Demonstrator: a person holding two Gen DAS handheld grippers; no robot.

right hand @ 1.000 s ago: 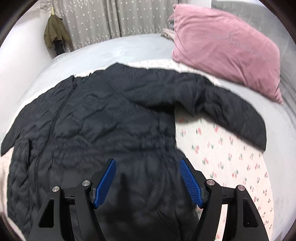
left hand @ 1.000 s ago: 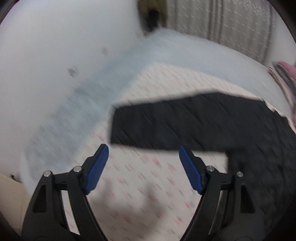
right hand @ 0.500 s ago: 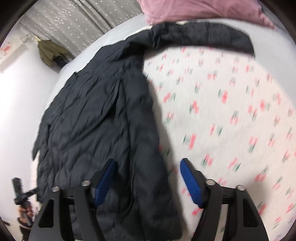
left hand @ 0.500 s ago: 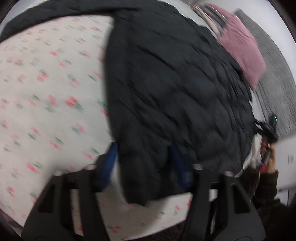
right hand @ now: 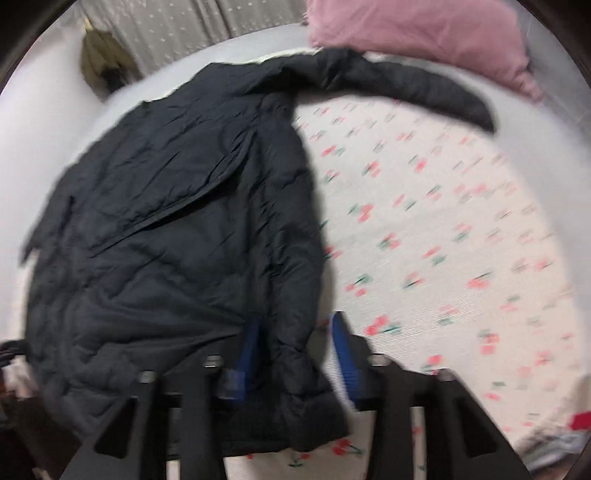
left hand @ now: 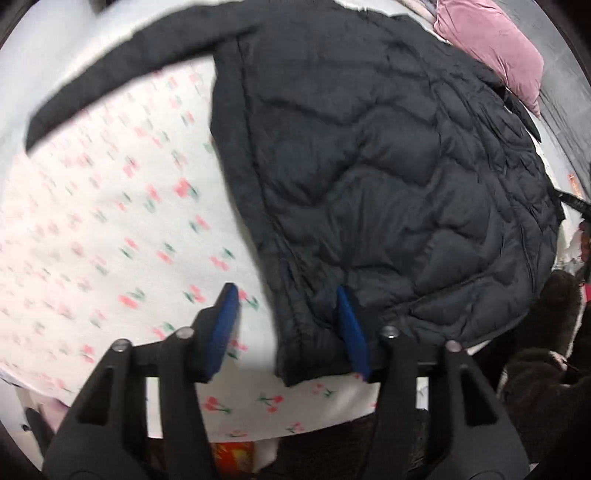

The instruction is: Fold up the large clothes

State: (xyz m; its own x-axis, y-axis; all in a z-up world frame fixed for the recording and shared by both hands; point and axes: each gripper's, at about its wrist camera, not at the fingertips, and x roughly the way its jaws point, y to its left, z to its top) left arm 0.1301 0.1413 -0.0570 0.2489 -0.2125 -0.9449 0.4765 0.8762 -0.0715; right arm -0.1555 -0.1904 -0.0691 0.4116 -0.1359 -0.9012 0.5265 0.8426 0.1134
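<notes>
Starting at the left, we see our left gripper point(left hand: 286, 314) with its blue pads spread wide, straddling the bottom corner of the black puffer jacket point(left hand: 388, 166). The jacket's left side edge and hem corner lie in the gap between the pads; whether the far pad touches the fabric, we cannot tell. The left pad stands over the cherry-print sheet point(left hand: 110, 221), beside the jacket. One jacket, spread flat on the bed, one sleeve point(left hand: 122, 74) reaching out to the upper left, and one pink pillow point(left hand: 495, 40) at the top right beyond the collar end.

Over to the right-wrist view: our right gripper point(right hand: 295, 343) also stands open, narrower, its two blue pads flanking the jacket's point(right hand: 177, 229) other bottom corner. The hem edge runs between the pads, the bulk of the jacket lying to the left, the sheet point(right hand: 443, 240) bare to the right. Here one sleeve point(right hand: 406, 85) stretches to the upper right, its cuff near the pillow point(right hand: 417, 33). One olive garment point(right hand: 99, 59) hangs by the grey curtain point(right hand: 192, 22) in the background. This view is motion-blurred, so finer contact is unclear.
</notes>
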